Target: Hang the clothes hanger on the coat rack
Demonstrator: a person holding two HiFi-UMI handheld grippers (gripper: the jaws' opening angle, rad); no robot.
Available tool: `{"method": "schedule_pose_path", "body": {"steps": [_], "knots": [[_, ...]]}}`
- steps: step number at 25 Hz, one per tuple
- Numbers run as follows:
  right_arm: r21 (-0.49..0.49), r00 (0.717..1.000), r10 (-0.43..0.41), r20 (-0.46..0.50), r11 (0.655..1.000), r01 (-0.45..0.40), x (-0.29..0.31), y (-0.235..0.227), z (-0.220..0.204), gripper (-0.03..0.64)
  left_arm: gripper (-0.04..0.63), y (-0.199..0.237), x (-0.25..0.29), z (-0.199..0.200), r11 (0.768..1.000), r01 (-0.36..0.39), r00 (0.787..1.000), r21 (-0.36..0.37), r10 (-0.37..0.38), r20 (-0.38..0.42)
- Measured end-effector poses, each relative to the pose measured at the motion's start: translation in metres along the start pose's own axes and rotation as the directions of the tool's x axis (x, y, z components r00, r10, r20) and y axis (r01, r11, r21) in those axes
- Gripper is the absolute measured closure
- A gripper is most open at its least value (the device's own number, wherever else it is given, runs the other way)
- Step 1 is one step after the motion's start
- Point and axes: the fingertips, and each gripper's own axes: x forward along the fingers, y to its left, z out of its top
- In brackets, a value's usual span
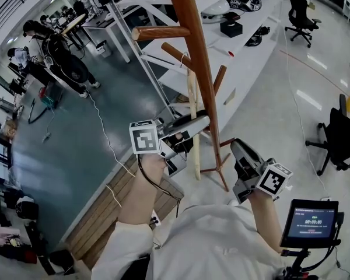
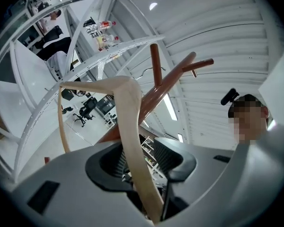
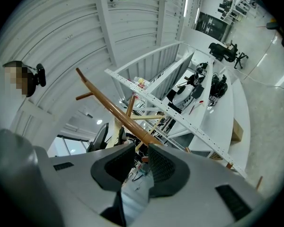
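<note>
A brown wooden coat rack [image 1: 195, 39] stands just ahead of me, its pegs branching off the pole. A pale wooden clothes hanger [image 1: 192, 98] hangs edge-on beside the pole, its thin hook up at a peg. My left gripper [image 1: 201, 121] reaches to the hanger. In the left gripper view the hanger [image 2: 130, 117] runs up between the open jaws of the left gripper [image 2: 142, 162], with a gap beside the right pad and the rack [image 2: 165, 86] behind. My right gripper [image 1: 239, 147] is held lower right of the rack; its jaws [image 3: 142, 162] stand narrowly apart with nothing between them.
White shelving with helmets and gear [image 1: 239, 28] runs behind the rack. Black office chairs stand at the far right [image 1: 300, 10] and right [image 1: 338, 139]. A small screen on a stand [image 1: 309, 220] is at lower right. People [image 1: 52, 51] work at the far left; a cable [image 1: 105, 133] trails across the floor.
</note>
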Motion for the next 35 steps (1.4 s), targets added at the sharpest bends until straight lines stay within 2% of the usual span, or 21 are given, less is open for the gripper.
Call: {"method": "schedule_pose_path", "body": {"steps": [14, 17, 20, 22, 26, 30, 35], "knots": [[-0.011, 1.000, 0.017, -0.001, 1.000, -0.017, 0.001, 0.003, 0.002, 0.522, 0.382, -0.010, -0.007, 0.005, 0.999, 0.020, 0.998, 0.035, -0.022, 0.067], [-0.019, 1.000, 0.024, -0.002, 1.000, -0.024, 0.003, 0.005, 0.003, 0.522, 0.382, -0.007, -0.007, 0.007, 1.000, 0.002, 0.997, -0.004, -0.001, 0.079], [-0.029, 1.000, 0.027, -0.006, 0.999, -0.027, 0.007, 0.007, 0.005, 0.522, 0.382, -0.002, -0.014, 0.018, 0.996, -0.001, 0.988, -0.084, 0.014, 0.151], [-0.036, 0.999, 0.031, -0.008, 0.999, -0.031, 0.009, 0.009, 0.005, 0.522, 0.382, 0.001, -0.020, 0.023, 0.995, 0.010, 0.981, -0.101, 0.009, 0.194], [-0.046, 0.999, 0.043, -0.019, 0.998, -0.044, 0.011, 0.012, 0.005, 0.522, 0.382, -0.004, -0.030, 0.025, 0.994, 0.058, 0.970, -0.091, -0.034, 0.241], [-0.053, 0.997, 0.068, -0.028, 0.996, -0.069, 0.015, 0.024, 0.005, 0.522, 0.383, -0.011, -0.040, 0.024, 0.995, 0.068, 0.964, -0.070, -0.047, 0.263], [-0.065, 0.993, 0.105, -0.059, 0.992, -0.109, 0.024, 0.047, -0.004, 0.522, 0.385, -0.020, -0.070, 0.026, 0.994, 0.082, 0.941, -0.071, -0.054, 0.335]]}}
